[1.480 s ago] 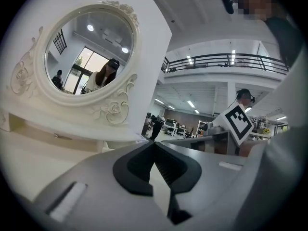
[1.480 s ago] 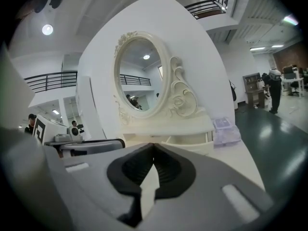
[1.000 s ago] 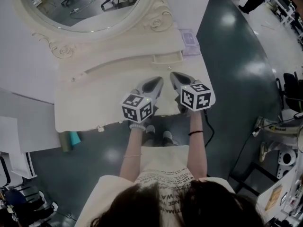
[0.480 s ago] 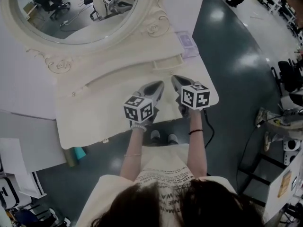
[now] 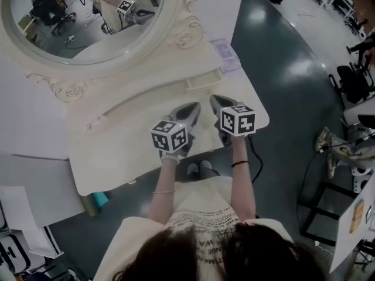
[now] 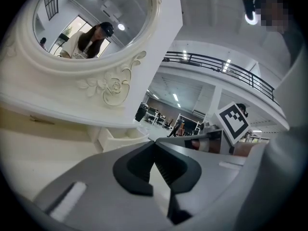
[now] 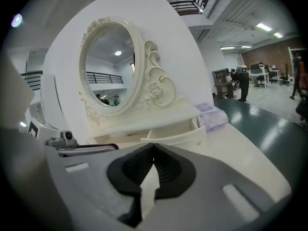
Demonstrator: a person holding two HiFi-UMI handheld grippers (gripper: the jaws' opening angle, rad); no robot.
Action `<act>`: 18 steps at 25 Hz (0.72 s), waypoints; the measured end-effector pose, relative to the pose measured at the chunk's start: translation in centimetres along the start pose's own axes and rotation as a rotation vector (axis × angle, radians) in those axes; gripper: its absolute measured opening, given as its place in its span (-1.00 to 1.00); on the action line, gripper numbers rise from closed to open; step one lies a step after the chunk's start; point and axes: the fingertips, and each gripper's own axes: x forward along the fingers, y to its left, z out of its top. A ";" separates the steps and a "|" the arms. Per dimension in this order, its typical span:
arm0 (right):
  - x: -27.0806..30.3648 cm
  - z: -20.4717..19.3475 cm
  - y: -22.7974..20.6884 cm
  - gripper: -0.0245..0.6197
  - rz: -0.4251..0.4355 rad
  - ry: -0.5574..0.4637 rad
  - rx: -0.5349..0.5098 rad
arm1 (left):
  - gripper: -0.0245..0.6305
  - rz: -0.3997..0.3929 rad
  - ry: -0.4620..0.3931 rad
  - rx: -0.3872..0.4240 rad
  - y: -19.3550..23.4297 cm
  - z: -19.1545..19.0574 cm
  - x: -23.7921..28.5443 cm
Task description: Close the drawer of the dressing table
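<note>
The person stands at the near edge of the dressing table (image 5: 111, 163), toward its right end, with both grippers held over the top side by side. The left gripper (image 5: 193, 107) has its jaws together on nothing, and so does the right gripper (image 5: 215, 99). Both point at the far edge. A strip of bare cream top lies between their tips and the drawer (image 5: 205, 81), which sits pulled out under the raised shelf near the far right corner, closest to the right gripper. A lilac box (image 5: 224, 51) lies beyond it at that corner. The oval mirror (image 5: 76, 22) rises along the far edge.

The right gripper view looks straight at the drawer's front and into its open inside. The left gripper view catches only its left side. Only the head view shows the dark floor right of the table.
</note>
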 end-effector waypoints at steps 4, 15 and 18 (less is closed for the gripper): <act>0.0 -0.3 -1.0 -0.91 -0.024 0.038 -0.007 | -0.92 0.004 0.002 -0.013 -0.4 0.1 0.6; 2.5 -1.7 -2.4 -0.84 -0.038 0.135 0.000 | -0.92 0.039 0.016 -0.064 1.4 -0.9 1.4; 3.1 -1.9 -2.9 -0.81 -0.047 0.143 0.019 | -0.92 0.047 0.029 -0.068 1.9 -1.4 1.7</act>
